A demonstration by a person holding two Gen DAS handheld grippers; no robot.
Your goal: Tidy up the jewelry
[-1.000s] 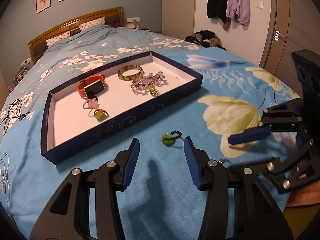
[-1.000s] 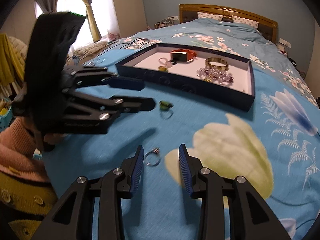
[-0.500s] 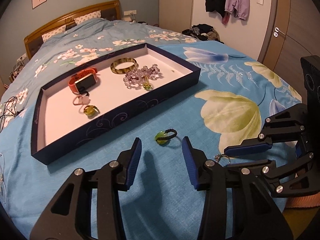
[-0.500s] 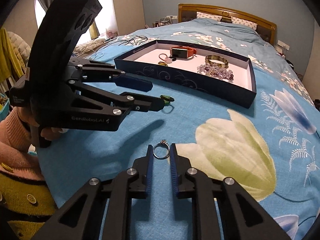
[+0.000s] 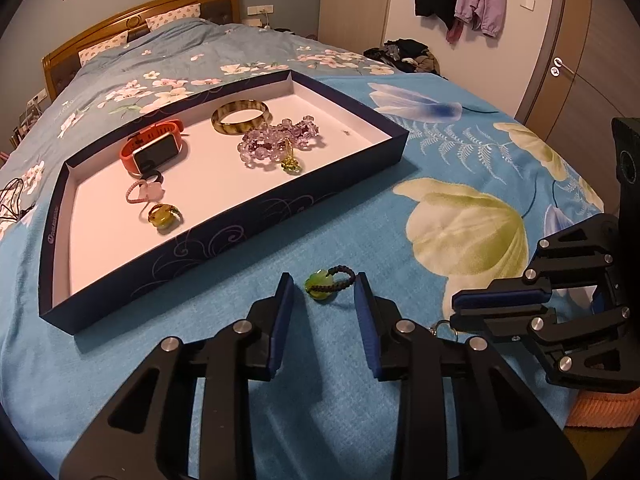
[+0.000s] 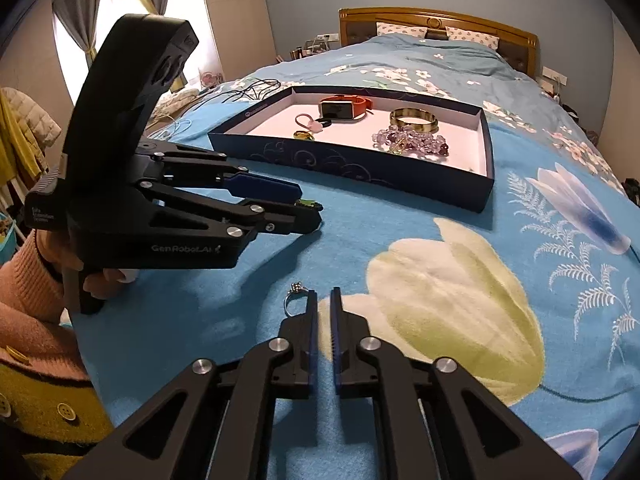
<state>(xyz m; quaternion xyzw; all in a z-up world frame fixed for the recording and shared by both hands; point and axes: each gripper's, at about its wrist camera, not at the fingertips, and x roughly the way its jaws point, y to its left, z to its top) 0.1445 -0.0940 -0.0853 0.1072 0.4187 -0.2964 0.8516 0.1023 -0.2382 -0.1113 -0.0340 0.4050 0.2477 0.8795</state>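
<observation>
The right tool (image 6: pixel 324 300) has clenched almost fully, yet the silver ring (image 6: pixel 295 300) now sits just outside its left finger on the bed, so that pinch looks missed. The left tool (image 5: pixel 324 286), still released, has closed in to straddle the green cord ring (image 5: pixel 326 282) near the jewelry tray (image 5: pixel 248 220).

One tray (image 5: pixel 248 222) is seen, with one watch (image 5: pixel 154 152), one bangle (image 5: pixel 241 117), one bead strand (image 5: pixel 276 144) and two rings (image 5: pixel 162 216) counted inside. Two more rings (image 5: pixel 328 285) are counted at its 5 o'clock.
</observation>
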